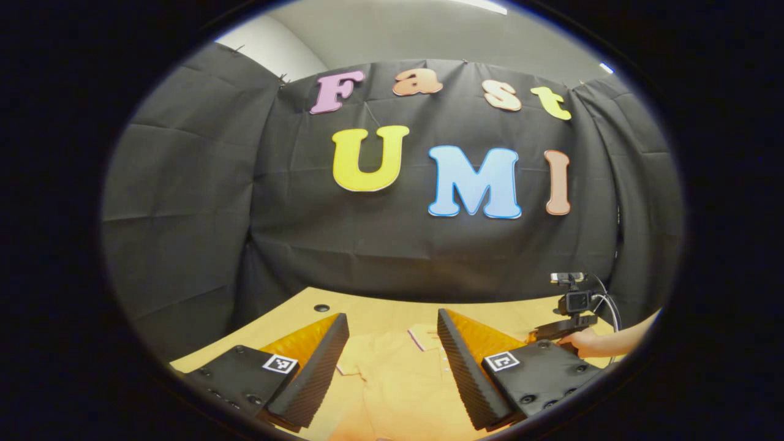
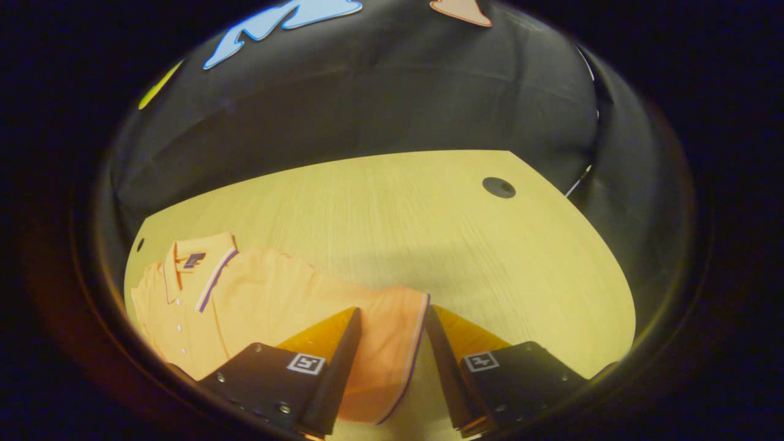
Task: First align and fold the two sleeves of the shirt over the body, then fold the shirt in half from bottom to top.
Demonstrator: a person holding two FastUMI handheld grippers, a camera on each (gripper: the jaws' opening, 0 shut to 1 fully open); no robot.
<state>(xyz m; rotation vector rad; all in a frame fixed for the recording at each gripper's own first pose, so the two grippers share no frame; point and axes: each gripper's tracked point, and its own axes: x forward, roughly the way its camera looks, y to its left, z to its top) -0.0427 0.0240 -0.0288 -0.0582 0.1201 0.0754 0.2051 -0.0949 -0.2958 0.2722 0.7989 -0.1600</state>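
An orange polo shirt (image 2: 263,294) lies flat on the wooden table (image 2: 429,220), its collar (image 2: 196,260) toward the left in the right gripper view. One short sleeve (image 2: 392,361) with a striped cuff stretches out between the fingers of my right gripper (image 2: 392,310), which stands open with a finger on either side of it. My left gripper (image 1: 392,318) is open and hovers over the shirt's (image 1: 398,386) chest, just short of the collar (image 1: 424,335). In the left gripper view the right gripper (image 1: 554,331) sits low at the far right, held by a hand (image 1: 588,343).
The table has a round cable hole (image 2: 498,187) near its far right corner and another (image 1: 321,308) at the far left. Black cloth walls close in the table's back and sides. Bare tabletop spreads beyond the sleeve.
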